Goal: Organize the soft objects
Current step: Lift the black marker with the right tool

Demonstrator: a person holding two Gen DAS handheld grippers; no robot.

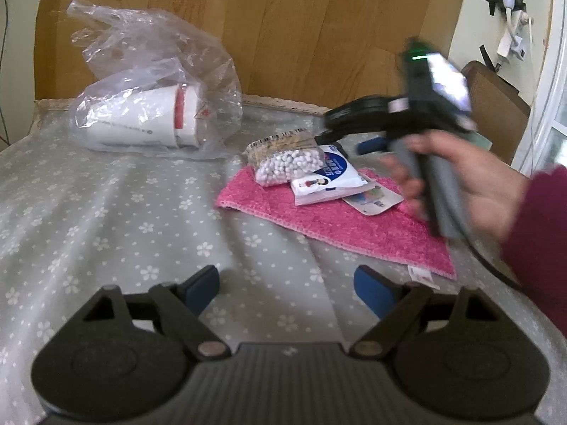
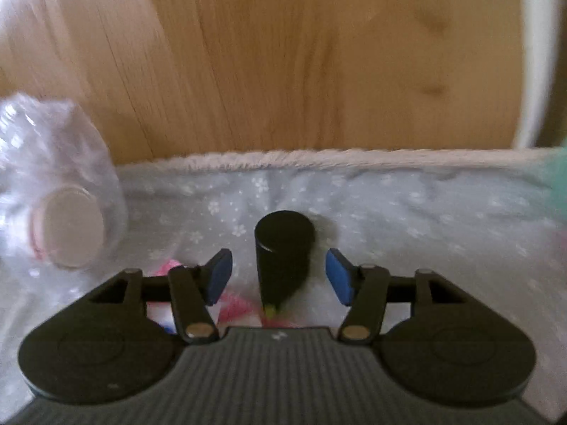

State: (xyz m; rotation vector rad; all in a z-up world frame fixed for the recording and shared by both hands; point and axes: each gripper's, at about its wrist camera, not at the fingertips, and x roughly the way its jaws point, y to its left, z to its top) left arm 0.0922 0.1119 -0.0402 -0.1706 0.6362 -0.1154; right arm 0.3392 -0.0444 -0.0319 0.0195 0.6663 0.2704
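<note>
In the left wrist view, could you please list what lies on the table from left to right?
Plastic bag holding a cup → bead packet → tissue pack on the pink towel → right gripper.

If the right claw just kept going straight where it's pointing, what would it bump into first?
Most likely the black cylinder, which stands between the open right claw fingers, pads clear of it. Beyond lies flowered tablecloth. Blur makes depth uncertain.
</note>
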